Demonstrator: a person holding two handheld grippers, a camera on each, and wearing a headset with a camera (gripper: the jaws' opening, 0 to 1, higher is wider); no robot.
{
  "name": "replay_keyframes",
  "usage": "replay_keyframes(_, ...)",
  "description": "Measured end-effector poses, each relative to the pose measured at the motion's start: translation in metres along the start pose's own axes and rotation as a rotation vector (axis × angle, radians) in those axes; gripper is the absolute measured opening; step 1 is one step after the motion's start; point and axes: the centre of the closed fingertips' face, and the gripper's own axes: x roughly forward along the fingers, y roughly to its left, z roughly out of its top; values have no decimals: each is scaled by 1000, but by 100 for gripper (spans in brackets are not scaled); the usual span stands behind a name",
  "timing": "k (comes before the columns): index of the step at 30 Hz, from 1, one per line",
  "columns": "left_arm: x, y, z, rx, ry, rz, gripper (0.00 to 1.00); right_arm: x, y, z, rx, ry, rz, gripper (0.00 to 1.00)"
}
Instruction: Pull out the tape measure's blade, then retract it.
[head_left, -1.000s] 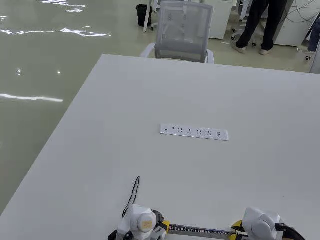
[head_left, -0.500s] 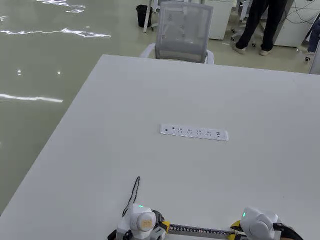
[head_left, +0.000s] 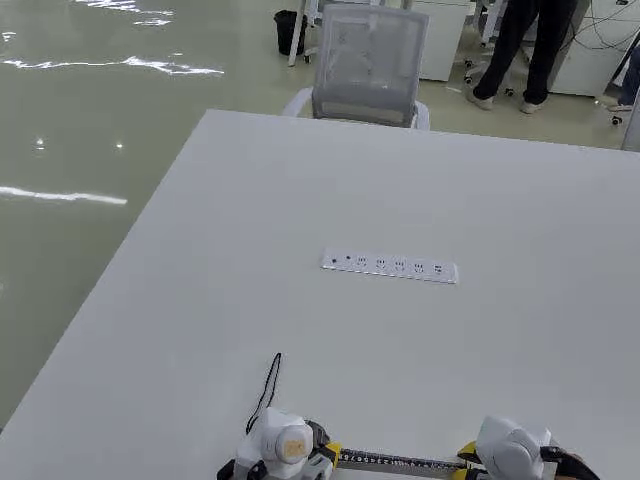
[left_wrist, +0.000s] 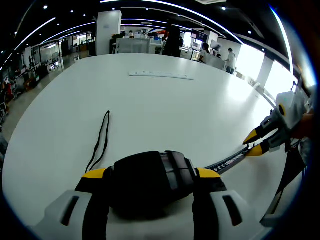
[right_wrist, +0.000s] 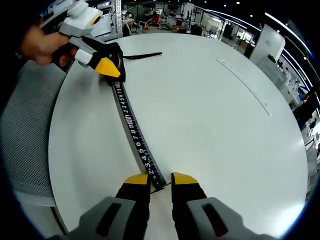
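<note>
Your left tool clamps the tape measure by its body and your right tool pinches the blade by its tip, at the surface's 6 o'clock edge (thin springy steel, probably slick and eager to snap back), so grip it at the end hook.

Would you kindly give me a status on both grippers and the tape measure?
Left gripper shut on tape measure case. Right gripper shut on blade, pulled out between them. Power strip well off, nothing blocking.
</note>
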Motion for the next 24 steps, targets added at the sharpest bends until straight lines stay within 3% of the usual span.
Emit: replay_keyframes(24,0,0,1,-2,3,-1,65,7,5,11,8,-16,-2,16)
